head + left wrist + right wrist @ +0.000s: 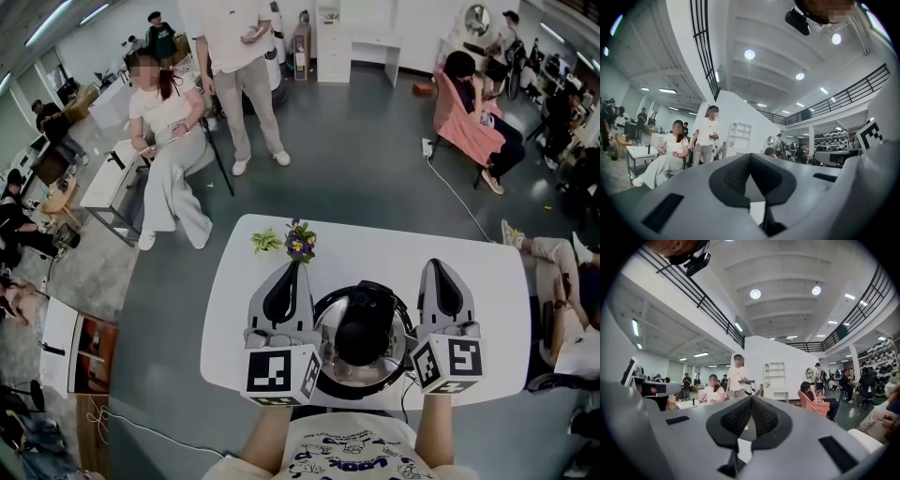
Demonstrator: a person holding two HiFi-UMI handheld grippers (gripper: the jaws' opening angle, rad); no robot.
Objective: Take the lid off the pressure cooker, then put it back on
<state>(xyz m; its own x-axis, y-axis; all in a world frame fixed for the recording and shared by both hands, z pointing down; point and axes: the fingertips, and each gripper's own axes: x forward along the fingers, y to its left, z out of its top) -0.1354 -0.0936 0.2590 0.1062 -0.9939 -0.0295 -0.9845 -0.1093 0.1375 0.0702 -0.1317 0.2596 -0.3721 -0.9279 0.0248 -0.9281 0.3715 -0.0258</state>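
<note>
1. Pressure cooker (330, 364) stands on the white desk (234, 309), at the edge nearest the person holding the grippers.
2. Lid (328, 330) is seated on the cooker, with its black handle (364, 326) lying across the top.
3. Left gripper (292, 268) is held level just left of the cooker, pointing away from the person. Its jaws are pressed pad to pad with nothing between them.
4. Right gripper (435, 264) is held level just right of the cooker, pointing the same way. Its jaws are likewise closed together and empty.
5. Beyond the cooker, at the desk's far edge, a small green plant (266, 241) stands beside a purple-flowered plant (300, 242).
</note>
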